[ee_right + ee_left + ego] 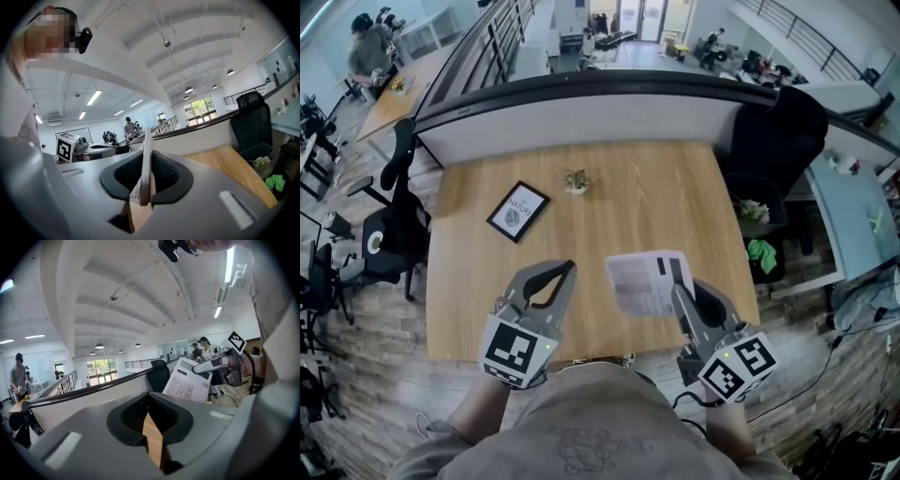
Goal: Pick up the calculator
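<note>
The right gripper (677, 274) clamps its grey fingers on the thin edge of a flat, white, rectangular calculator (639, 283), holding it tilted above the pale wood-grain bench (666, 192). The left gripper (566, 270) keeps its ribbed fingers closed on nothing.

Frame (517, 210), plant (576, 182) on far table (675, 197); held calculator (647, 281) blocks nr right.

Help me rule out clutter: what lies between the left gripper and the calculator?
Head view: only bare tabletop between the left gripper and the calculator held by the right gripper.
</note>
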`<control>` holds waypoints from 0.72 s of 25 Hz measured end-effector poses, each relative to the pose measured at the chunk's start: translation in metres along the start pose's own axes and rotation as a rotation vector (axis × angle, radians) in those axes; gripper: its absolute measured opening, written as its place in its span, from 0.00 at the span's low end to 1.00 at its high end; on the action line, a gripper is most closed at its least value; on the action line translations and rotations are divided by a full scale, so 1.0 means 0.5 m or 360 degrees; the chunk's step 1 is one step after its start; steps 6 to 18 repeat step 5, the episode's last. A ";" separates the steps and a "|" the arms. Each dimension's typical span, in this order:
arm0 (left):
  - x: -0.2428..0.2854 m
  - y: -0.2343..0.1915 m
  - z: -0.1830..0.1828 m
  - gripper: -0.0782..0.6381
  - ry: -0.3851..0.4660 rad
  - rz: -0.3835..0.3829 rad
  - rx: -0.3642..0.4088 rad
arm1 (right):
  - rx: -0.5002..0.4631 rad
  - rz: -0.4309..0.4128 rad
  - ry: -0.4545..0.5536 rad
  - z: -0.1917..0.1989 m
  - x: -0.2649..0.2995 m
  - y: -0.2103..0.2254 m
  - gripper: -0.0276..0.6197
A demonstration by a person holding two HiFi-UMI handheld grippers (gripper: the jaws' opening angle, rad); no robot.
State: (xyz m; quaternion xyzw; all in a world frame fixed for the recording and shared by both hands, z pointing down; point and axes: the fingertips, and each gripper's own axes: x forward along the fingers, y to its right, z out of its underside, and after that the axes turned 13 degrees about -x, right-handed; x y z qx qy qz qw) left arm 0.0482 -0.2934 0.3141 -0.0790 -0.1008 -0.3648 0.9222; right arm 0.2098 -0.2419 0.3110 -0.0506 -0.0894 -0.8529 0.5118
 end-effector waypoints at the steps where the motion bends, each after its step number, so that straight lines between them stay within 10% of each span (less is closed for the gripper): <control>1: 0.000 -0.002 -0.001 0.11 0.0005 0.0003 0.0015 | 0.0002 0.0001 0.0000 0.000 0.001 0.000 0.14; 18: -0.002 -0.006 -0.002 0.11 0.0017 0.0011 0.0052 | 0.0007 0.0003 -0.0002 0.003 0.004 -0.004 0.14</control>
